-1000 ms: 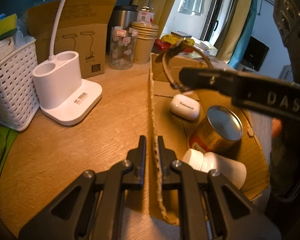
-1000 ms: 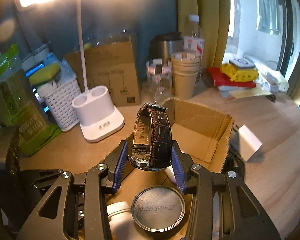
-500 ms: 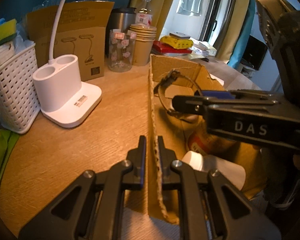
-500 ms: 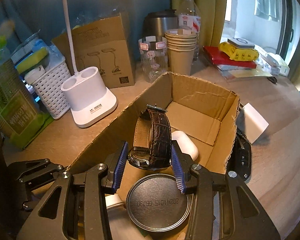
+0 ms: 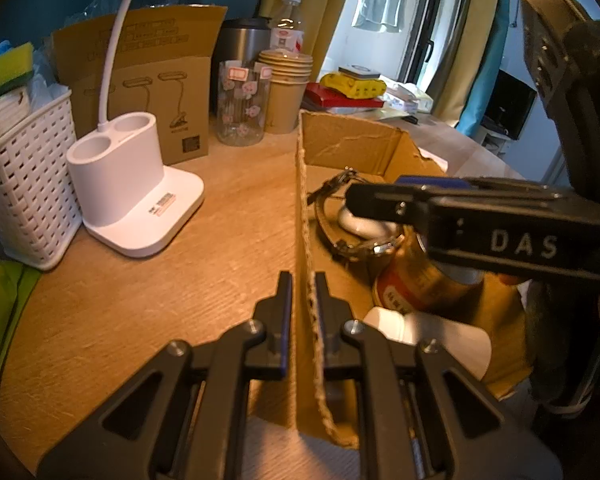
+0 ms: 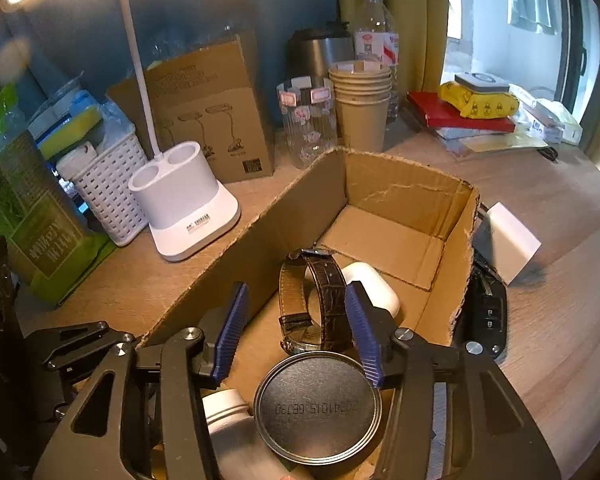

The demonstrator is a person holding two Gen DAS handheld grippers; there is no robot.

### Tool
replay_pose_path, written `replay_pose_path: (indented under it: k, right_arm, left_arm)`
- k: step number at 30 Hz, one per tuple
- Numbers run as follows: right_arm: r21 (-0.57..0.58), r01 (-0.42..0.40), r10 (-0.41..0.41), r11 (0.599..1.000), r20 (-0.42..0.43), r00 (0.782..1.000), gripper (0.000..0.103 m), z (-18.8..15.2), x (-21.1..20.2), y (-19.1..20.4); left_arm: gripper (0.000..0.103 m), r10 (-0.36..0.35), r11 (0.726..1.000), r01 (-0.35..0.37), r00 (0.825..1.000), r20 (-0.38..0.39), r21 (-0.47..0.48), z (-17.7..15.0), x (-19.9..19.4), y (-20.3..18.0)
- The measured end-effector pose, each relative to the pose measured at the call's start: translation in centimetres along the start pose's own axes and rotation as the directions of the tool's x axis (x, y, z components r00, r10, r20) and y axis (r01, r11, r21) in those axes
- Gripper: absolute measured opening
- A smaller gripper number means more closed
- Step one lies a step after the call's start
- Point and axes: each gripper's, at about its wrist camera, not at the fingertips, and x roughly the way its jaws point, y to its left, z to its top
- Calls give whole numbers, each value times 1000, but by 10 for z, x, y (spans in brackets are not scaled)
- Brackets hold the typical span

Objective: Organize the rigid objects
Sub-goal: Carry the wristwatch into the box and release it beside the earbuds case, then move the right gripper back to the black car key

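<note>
Right now your left gripper (image 5: 300,296) is clamped on the near wall of the cardboard box (image 6: 404,184), one finger on each side of it. Your right gripper (image 6: 296,320) is inside the box with its jaws opening; the brown leather watch (image 6: 320,304) stands between them, against the right pad and clear of the left. The watch sits just behind the tin can (image 6: 318,404) and beside the white earbud case (image 6: 374,286), all on the box floor.
</note>
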Motion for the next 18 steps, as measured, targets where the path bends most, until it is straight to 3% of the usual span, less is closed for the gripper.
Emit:
replay_pose_path:
  k: [8, 11, 18]
  right_arm:
    - [27, 24, -25, 999, 66, 997, 60, 2, -20, -12]
    - [40, 46, -50, 998, 103, 993, 66, 3, -32, -18]
    - [80, 76, -88, 994, 153, 984, 66, 4, -52, -35]
  left_arm:
    - [12, 7, 1000, -7, 1000, 7, 10, 1, 0, -1]
    - [12, 9, 1000, -9, 1000, 10, 14, 0, -1, -2]
    - [12, 14, 1000, -14, 1000, 15, 21, 1, -1, -2]
